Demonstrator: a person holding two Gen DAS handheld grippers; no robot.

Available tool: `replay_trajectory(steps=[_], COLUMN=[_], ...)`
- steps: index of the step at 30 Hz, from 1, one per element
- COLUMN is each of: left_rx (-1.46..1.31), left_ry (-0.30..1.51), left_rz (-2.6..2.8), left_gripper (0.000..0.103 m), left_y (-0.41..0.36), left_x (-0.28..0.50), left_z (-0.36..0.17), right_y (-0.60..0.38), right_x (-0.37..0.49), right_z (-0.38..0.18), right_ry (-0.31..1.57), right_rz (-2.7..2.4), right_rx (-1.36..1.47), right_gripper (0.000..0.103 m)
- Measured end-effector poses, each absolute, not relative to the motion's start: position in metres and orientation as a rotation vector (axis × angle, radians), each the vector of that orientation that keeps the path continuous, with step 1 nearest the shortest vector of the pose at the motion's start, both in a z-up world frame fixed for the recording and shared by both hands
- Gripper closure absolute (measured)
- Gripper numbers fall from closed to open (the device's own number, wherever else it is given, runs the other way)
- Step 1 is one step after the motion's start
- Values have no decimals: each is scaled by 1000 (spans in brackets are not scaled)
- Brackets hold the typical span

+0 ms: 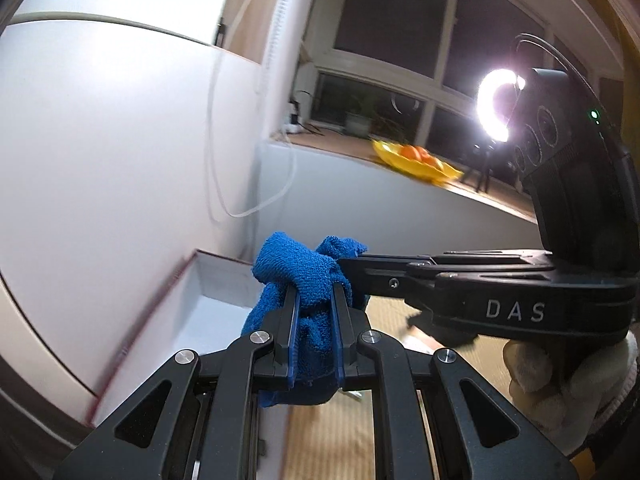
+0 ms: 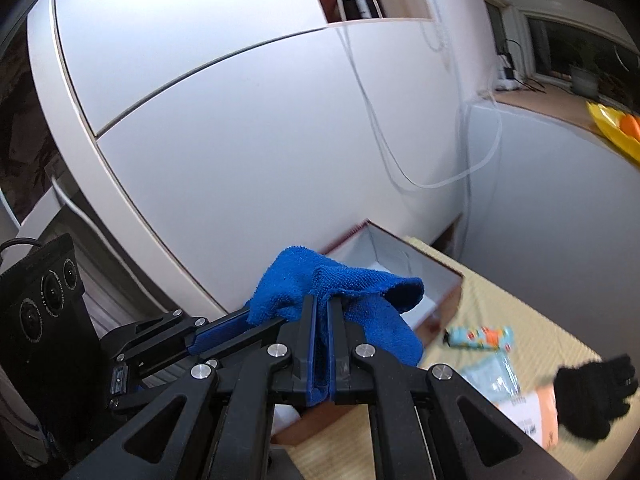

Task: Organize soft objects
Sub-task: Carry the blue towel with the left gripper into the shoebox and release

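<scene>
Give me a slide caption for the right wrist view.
Both grippers' fingers pinch a blue terry cloth above an open white-lined box, a black knit glove lying nearby.

Both views are fisheye pictures, strongly curved, with dark rounded corners at the edges. In the left wrist view a ring light [image 1: 496,106] at the right glares into the lens, blown out to pure white with a soft halo. The window panes [image 1: 400,20] behind it are black, so the light is artificial. The white cabinet fronts [image 2: 248,128] are evenly bright, washing out toward the top left. Motion blur smears the yellow dish [image 1: 416,160] and, in the right wrist view, the packets [image 2: 488,344] and black glove [image 2: 596,396] on the counter. The blue cloth [image 1: 308,276] stays sharp, its weave visible.
</scene>
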State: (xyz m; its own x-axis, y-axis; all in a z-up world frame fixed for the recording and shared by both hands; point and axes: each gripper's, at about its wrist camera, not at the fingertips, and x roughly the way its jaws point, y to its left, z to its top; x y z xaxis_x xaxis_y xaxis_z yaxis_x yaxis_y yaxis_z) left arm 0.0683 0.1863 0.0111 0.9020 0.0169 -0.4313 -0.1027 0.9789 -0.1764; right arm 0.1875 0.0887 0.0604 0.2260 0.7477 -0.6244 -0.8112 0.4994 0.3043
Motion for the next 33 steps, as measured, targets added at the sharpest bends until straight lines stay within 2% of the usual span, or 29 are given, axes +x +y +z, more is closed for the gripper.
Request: replay_trajectory(steps=[6,19,21,22,23,24,26,27,28,33], left_rx=[-191,-186,-192,-197,-203,-208,-213,-216,-227,-241], left_ry=[454,598,618,628,633,636,626,624,619,613], left_rz=[130,187,187,182,178,184,206,211,215,223], left_gripper=[91,91,89,85,79,73,51,46,40,40], left_y=[213,234,234,235,236,238,239,241,242,243], left_x=[86,127,128,129,128,126,121,120,118,116], left_z=[8,-36,-40,-42,-43,-43,-42,-41,-39,-31], right_y=[124,148,148,148,147,146,142,139,135,117], right_x=[204,249,252,253,254,254,257,257,257,258], right_z=[54,-2,-8,-9,-10,-11,-10,-8,-6,3], right_ry=[798,904,915,918,924,929,915,902,898,874], right_rz=[1102,1034,1023,1020,1022,1022,987,985,992,955], right_rx=[-109,-104,-109,-112,-113,-111,-107,-100,-91,-84], right_gripper=[98,98,96,95,86,66,39,34,34,33])
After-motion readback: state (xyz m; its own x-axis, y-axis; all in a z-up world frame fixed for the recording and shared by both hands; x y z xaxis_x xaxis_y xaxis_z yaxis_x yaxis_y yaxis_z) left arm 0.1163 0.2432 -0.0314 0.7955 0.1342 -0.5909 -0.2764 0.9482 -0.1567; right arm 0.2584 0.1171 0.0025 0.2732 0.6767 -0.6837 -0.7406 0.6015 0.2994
